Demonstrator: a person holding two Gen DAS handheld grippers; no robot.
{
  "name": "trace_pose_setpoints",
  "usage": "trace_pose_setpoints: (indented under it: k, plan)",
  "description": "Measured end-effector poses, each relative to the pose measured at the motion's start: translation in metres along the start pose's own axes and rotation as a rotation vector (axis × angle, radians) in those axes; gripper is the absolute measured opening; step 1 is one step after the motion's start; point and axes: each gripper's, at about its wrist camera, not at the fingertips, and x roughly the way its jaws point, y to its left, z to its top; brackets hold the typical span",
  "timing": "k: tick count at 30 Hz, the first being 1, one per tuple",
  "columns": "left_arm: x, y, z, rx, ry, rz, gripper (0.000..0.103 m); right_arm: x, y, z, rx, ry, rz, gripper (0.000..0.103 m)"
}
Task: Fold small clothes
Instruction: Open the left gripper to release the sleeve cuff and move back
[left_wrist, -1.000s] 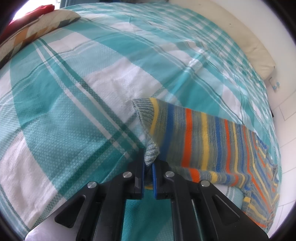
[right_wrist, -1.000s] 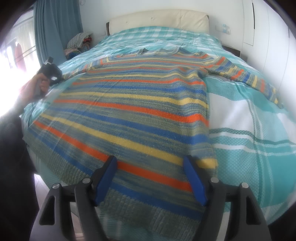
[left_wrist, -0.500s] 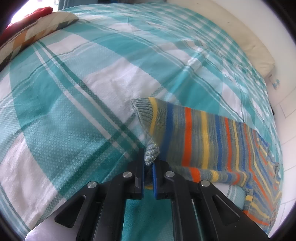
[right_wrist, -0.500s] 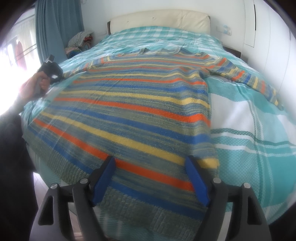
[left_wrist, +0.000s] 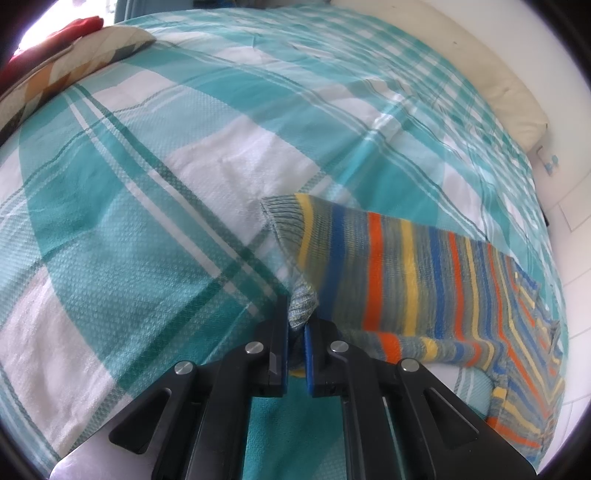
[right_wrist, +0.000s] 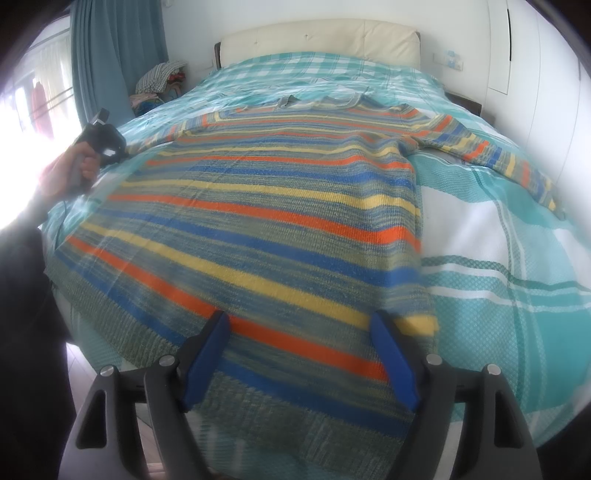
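A striped knit sweater (right_wrist: 280, 206) in blue, orange, yellow and grey-green lies spread flat on the bed, hem toward me, collar toward the headboard. In the left wrist view its left sleeve (left_wrist: 399, 280) stretches across the cover, and my left gripper (left_wrist: 295, 325) is shut on the ribbed cuff (left_wrist: 301, 302). My right gripper (right_wrist: 301, 354) hovers open over the hem near the sweater's right side, nothing pinched between its blue pads. The right sleeve (right_wrist: 491, 151) lies angled out to the right. A hand (right_wrist: 70, 173) holds the left gripper at the bed's left edge.
The bed (left_wrist: 155, 229) wears a teal and white plaid cover with a cream headboard (right_wrist: 317, 40) behind. A patterned pillow (left_wrist: 70, 74) lies at the far left. Clothes are piled (right_wrist: 159, 81) beside the bed near a blue curtain (right_wrist: 118, 55). White wardrobe doors (right_wrist: 535, 74) stand on the right.
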Motion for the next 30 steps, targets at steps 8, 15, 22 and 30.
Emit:
trace_pose_setpoints:
  k: [8, 15, 22, 30]
  plan:
    - [-0.002, 0.001, -0.002, -0.009, -0.002, -0.014, 0.01, 0.0, 0.0, 0.0, 0.0, 0.0, 0.0, 0.078]
    - [-0.026, 0.0, -0.013, 0.018, -0.037, 0.142, 0.016, 0.0, -0.001, 0.001, 0.004, -0.004, 0.009, 0.078]
    - [-0.097, 0.013, -0.032, -0.018, -0.167, 0.395, 0.062, -0.005, -0.005, 0.005, 0.021, -0.018, 0.032, 0.078]
    - [-0.157, -0.038, -0.092, 0.22, -0.215, 0.169, 0.088, -0.039, -0.012, 0.01, 0.045, -0.092, 0.016, 0.078]
